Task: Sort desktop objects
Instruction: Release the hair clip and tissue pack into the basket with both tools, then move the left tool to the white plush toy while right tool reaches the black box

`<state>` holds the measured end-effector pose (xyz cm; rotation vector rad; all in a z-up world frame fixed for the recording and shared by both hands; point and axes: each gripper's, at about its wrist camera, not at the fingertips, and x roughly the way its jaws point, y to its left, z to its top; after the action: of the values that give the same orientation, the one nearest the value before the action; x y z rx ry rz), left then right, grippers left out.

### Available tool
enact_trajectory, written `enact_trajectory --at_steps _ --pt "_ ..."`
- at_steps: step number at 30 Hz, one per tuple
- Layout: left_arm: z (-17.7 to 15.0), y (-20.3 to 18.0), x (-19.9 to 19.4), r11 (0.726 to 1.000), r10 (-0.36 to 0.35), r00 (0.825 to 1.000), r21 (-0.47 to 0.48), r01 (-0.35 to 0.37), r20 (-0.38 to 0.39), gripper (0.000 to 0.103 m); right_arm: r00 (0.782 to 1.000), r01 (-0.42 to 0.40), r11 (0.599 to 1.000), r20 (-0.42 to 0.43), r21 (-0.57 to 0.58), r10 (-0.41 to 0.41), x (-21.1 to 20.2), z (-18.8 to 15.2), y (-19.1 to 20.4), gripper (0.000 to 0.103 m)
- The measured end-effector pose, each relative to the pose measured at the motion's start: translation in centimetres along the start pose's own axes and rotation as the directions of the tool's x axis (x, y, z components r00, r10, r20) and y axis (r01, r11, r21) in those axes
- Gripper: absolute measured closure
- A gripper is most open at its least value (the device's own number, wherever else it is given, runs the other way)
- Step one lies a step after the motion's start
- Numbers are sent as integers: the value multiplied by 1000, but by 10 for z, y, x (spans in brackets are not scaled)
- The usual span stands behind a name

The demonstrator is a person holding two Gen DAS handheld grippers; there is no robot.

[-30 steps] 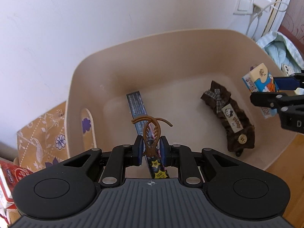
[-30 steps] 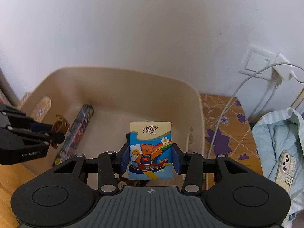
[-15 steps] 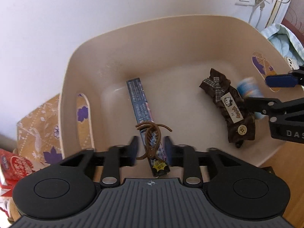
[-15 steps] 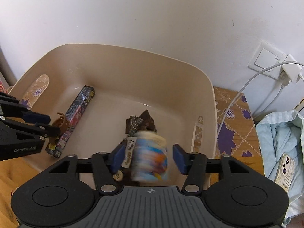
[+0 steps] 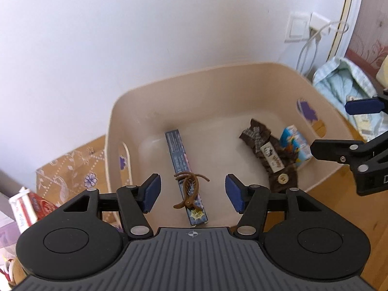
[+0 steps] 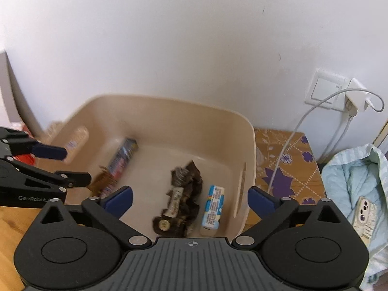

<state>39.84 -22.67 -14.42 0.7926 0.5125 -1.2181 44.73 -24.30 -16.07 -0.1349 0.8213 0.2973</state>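
Readable writing: "GenRobot" is printed in white on the black body of the left gripper (image 6: 52,167) at the left edge of the right wrist view; the letter "D" is seen on the right gripper (image 5: 339,131) at the right edge of the left wrist view. Print on the other labels is too small to be read.

The left gripper (image 5: 192,192) is seen with blue pads spread wide, nothing held; its jaws have just been opening. The thin brown plastic hair claw clip (image 5: 189,189) lies between and below them, resting on the long dark blue printed cardboard box (image 5: 185,174), lower centre of the frame.

The right gripper (image 6: 190,198) is fully spread, nothing held; its jaws have just been opening. The small blue-and-white cartoon-printed tissue pack (image 6: 213,209) lies on the bin floor at lower centre, just beside the dark brown ruffled fabric hair band with a white tag and a gold button (image 6: 180,203).

All four items are inside the beige rounded plastic storage bin (image 5: 218,89) against the white wall.

Around: a brown floral-patterned cloth (image 6: 286,165) right of the bin, a white wall socket with a plugged-in charger and cable (image 6: 349,97) at upper right, a pale blue striped fabric (image 6: 354,181) with a phone in a pale case (image 6: 365,214) at right, a red-and-white packet (image 5: 29,208) at lower left of the left wrist view.
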Motion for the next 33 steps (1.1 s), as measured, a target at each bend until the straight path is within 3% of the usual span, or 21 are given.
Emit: enact_trajectory --at_steps 5,13,23,33 --pt "-9 4 -28 1000 2 999 0 -2 49 39 1000 -6 1000 25 -1 6 -23 -7 -1 0" --pt "-41 10 -47 996 1 999 86 -4 35 33 1000 20 998 -14 -60 -21 -38 -31 4 0" --pt "-92 16 -41 984 -21 998 173 31 -62 33 994 49 997 -93 -67 -55 -36 -66 0 0" --pt "-112 12 -40 960 -96 989 254 121 -112 33 981 49 993 -184 -104 -68 -20 -93 11 0"
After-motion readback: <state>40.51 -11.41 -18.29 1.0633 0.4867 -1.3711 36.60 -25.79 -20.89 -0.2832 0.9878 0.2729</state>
